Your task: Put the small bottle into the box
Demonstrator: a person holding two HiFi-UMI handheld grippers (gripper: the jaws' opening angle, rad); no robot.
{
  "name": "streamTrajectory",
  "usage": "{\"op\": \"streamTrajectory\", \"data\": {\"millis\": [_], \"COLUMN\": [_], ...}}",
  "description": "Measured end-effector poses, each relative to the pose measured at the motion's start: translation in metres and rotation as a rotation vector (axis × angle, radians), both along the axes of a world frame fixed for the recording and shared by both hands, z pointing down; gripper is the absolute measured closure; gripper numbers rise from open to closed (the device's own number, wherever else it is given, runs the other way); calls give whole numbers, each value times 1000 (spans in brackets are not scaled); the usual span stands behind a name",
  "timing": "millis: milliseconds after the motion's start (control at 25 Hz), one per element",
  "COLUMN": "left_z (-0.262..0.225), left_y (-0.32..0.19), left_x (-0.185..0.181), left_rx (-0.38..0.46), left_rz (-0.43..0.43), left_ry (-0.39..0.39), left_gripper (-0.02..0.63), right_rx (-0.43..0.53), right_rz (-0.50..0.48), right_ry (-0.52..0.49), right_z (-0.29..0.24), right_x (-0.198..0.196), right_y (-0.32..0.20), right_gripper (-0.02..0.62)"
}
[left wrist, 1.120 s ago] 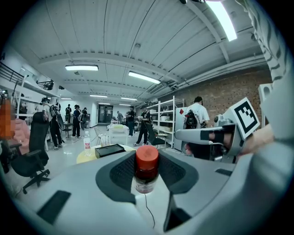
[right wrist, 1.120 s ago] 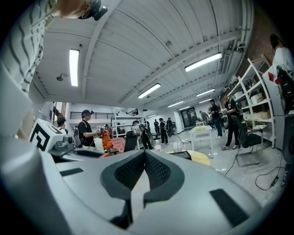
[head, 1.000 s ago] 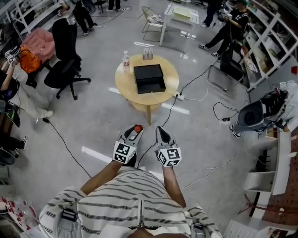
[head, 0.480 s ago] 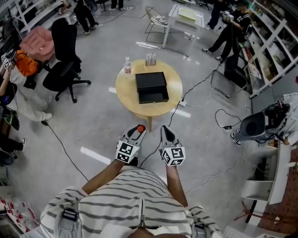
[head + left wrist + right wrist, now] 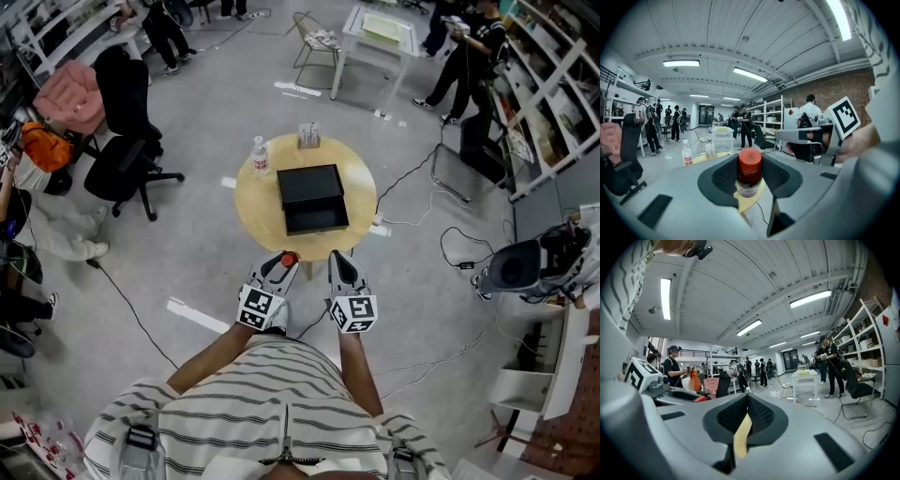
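1. One clear plastic water bottle with a red label stands upright at the left edge of the round pale wooden table, apart from the box.
2. The left gripper pinches one small bottle between its jaws. It is held upright in the air just short of the table's near edge and is not yet in the box.
3. That small bottle has a red screw cap, a dark neck and a pale label.
4. One black rectangular box sits at the table's middle. Its near half is open and dark inside.
5. The right gripper is beside the left one, its jaws pressed together with nothing between them.
6. Two grippers in all.
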State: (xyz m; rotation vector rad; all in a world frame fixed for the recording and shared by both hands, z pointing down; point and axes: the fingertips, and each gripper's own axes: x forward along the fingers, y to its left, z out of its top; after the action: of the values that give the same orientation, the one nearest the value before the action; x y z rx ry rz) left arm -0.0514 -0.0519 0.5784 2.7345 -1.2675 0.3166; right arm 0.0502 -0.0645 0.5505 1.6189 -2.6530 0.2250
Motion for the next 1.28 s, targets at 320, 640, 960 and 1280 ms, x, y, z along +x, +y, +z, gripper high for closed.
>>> {"op": "streamTrajectory", "data": {"millis": [320,640,960,1280], "left_z": [-2,-1,1,11], "left_y": [-61,-87,-99,-112], "left_x": [-21,-18,-13,8], "left_rx": [4,-9,-22,-32], "left_rz": [26,79,88,72], "left_ry": [5,22,34,23], "left_gripper": [449,449,449,449], "right_rx": [-8,-8,-15,-41], "right_rz": [-15,40,60,37], "right_ry": [24,36,27,27], "right_z": [-3,-11,-13,3], "right_x": [-29,-33,-25,-4], "right_y": [-52,-68,-80,-89], "right_gripper": [577,577,577,577]}}
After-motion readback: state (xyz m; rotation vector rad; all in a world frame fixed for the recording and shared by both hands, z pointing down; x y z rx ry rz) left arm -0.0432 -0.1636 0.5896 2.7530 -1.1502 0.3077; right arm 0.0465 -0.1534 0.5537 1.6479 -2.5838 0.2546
